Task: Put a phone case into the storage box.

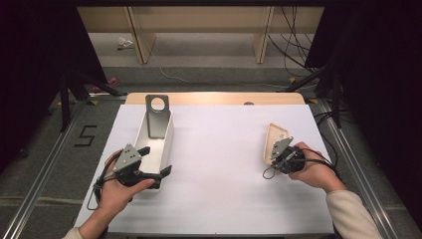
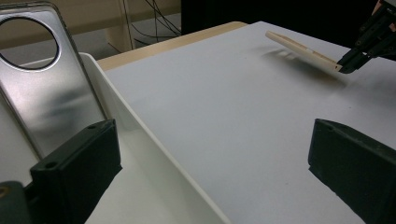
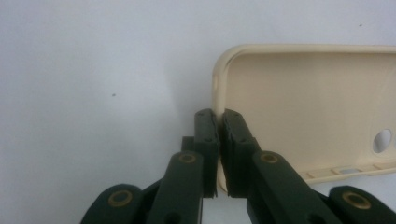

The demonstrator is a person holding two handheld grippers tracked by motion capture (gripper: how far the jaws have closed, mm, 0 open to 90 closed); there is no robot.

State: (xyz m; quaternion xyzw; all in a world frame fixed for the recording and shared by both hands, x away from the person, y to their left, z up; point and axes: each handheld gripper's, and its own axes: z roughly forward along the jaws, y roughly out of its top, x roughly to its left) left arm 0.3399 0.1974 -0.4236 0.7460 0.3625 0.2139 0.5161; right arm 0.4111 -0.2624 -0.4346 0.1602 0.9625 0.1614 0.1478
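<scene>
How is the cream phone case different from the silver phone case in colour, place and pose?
The cream case is matt and pale; the silver case is shiny metal grey. The cream case is gripped by its edge in the right tongs, tilted above the table; the silver case leans upright in the white bin, untouched. Both have a round hole.

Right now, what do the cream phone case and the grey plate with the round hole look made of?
Cream phone case: looks like soft plastic or silicone, matte, with a thin moulded rim. Grey plate with the round hole: probably brushed metal, given its satin sheen and streaky reflections, though coated plastic is possible.
</scene>
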